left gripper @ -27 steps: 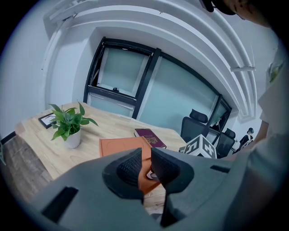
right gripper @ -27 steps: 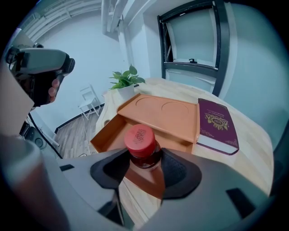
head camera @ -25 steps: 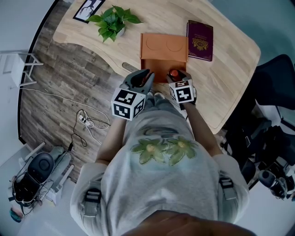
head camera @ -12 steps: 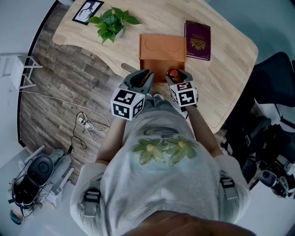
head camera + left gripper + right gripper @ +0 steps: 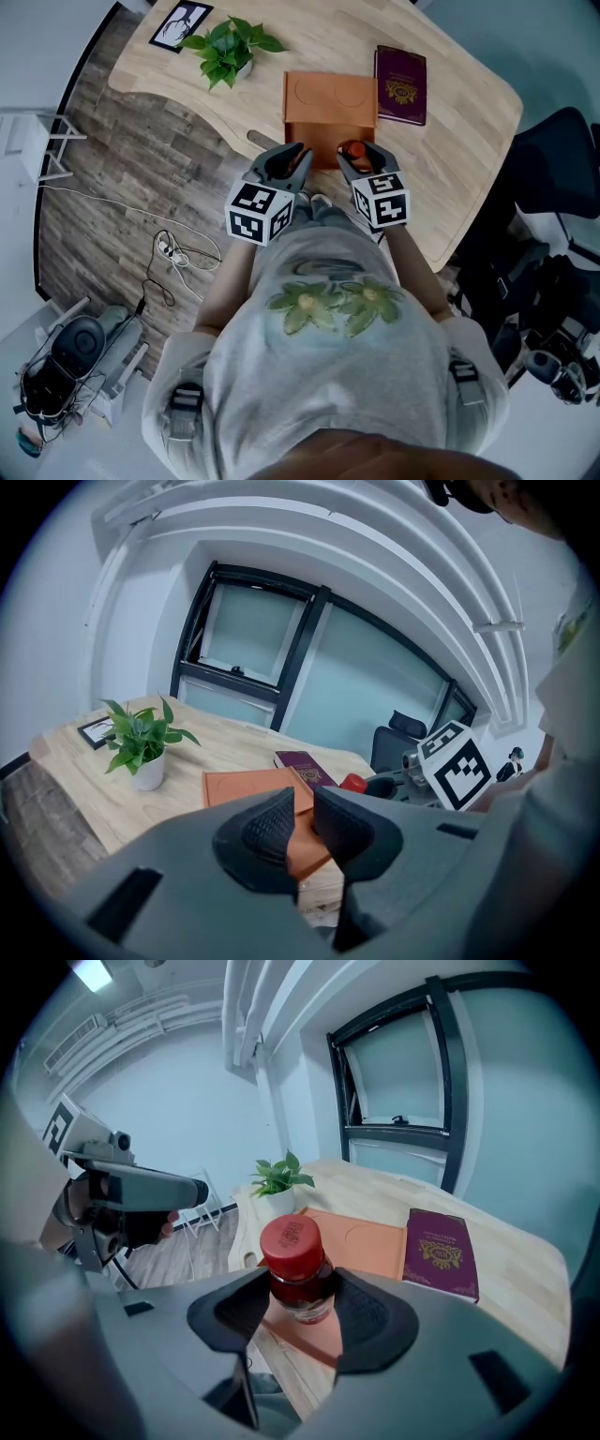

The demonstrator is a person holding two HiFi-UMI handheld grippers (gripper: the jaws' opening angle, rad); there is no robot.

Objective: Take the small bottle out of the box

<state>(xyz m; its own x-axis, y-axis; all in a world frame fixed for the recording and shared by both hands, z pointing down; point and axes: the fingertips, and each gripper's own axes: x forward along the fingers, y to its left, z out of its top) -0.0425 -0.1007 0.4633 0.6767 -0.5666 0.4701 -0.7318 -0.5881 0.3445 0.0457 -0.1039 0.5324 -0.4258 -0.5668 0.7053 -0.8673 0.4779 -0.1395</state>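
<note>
A small bottle (image 5: 296,1265) with a red cap (image 5: 352,150) sits upright between the pads of my right gripper (image 5: 302,1305), which is shut on it. It is held over the near edge of the orange box (image 5: 329,106), whose flat top shows two round impressions (image 5: 366,1241). My left gripper (image 5: 284,165) hovers at the table's near edge, just left of the box. In the left gripper view its jaws (image 5: 302,819) stand nearly together with nothing between them, and the box (image 5: 251,786) and the red cap (image 5: 353,782) lie beyond.
A maroon passport (image 5: 400,72) lies right of the box. A potted green plant (image 5: 225,47) and a framed picture (image 5: 180,22) stand at the table's far left. A dark office chair (image 5: 562,169) is beyond the table's right end. Cables (image 5: 173,251) lie on the wood floor.
My right gripper has drawn back slightly toward the person and to the right, with the bottle still in it. The left gripper has not moved.
</note>
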